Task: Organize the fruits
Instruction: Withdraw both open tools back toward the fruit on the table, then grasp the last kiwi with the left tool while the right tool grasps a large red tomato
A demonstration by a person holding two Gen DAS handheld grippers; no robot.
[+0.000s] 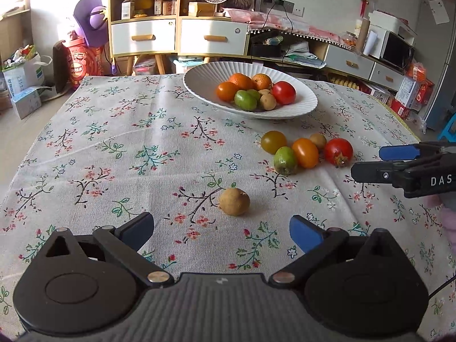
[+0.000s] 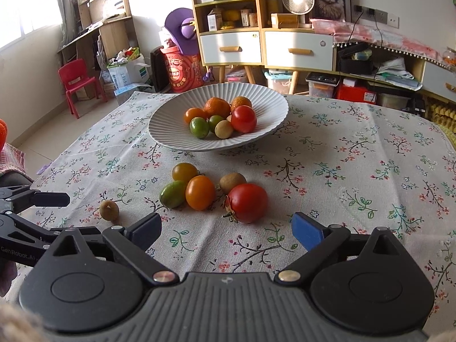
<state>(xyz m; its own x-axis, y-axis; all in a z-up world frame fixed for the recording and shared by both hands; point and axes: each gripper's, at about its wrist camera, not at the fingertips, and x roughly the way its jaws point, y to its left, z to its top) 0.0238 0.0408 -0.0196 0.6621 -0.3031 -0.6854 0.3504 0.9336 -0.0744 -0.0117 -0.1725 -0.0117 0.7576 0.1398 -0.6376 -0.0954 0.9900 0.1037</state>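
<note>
A white ribbed bowl (image 1: 199,78) (image 2: 265,105) at the table's far side holds several fruits. Loose fruits lie in front of it: a red tomato (image 1: 338,151) (image 2: 247,203), an orange tomato (image 1: 305,152) (image 2: 200,192), a green fruit (image 1: 285,160) (image 2: 172,194), a yellow-green tomato (image 1: 273,142) (image 2: 184,172) and a brown longan (image 1: 318,140) (image 2: 231,182). A lone brown longan (image 1: 234,201) (image 2: 109,210) lies apart. My left gripper (image 1: 221,231) is open just before the lone longan. My right gripper (image 2: 226,231) is open just before the red tomato; it also shows in the left wrist view (image 1: 367,162).
The table carries a floral cloth (image 1: 114,154) (image 2: 356,171). Its edges drop off at the left and far side. Behind stand a wooden cabinet with drawers (image 1: 176,34) (image 2: 265,45), a red chair (image 2: 77,82), and floor clutter.
</note>
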